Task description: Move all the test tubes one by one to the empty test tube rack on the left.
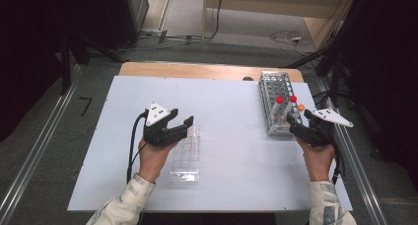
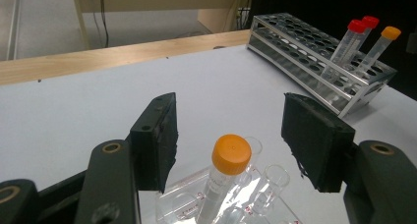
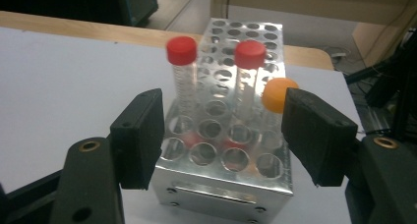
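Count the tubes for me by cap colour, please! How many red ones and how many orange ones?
Red-capped tubes, both in the metal rack: 2
Orange-capped tubes, one in the metal rack, one in the clear rack: 2
Total: 4 tubes

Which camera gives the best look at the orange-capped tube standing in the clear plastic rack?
The left gripper view: the orange-capped tube stands close and sharp between open jaws. In the high view it is hidden behind the left gripper.
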Motion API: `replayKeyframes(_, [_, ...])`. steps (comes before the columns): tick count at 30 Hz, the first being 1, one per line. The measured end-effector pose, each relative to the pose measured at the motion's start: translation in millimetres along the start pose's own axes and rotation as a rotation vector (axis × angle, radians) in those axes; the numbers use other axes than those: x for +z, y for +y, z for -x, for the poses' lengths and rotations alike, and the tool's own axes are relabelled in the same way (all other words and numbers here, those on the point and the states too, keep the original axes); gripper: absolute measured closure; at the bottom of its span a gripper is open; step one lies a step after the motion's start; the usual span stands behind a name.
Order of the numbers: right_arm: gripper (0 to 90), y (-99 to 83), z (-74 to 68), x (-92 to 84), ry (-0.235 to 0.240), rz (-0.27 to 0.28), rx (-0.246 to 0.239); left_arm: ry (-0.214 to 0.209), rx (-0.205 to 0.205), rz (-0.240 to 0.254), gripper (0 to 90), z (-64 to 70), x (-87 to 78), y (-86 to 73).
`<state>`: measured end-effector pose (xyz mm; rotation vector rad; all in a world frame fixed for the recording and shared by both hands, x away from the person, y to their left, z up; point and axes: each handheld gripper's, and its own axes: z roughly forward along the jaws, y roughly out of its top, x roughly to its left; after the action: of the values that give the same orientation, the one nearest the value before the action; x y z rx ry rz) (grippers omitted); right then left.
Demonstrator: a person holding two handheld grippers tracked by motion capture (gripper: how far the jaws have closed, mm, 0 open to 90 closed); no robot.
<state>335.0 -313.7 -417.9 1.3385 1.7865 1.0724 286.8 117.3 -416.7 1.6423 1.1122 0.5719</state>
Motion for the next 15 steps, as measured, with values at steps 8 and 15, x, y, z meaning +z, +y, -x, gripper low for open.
replayKeyframes(8, [38.4, -9.1, 14.2, 18.0, -0.046, -0.025, 0.027, -0.001, -0.002, 0.001, 39.1, 0.3, -0.9, 0.1])
replayKeyframes(15, [51.3, -10.7, 21.1, 34.6, -0.053, -0.031, 0.042, -0.004, -0.004, 0.006, 39.1, 0.2, -1.2, 0.4])
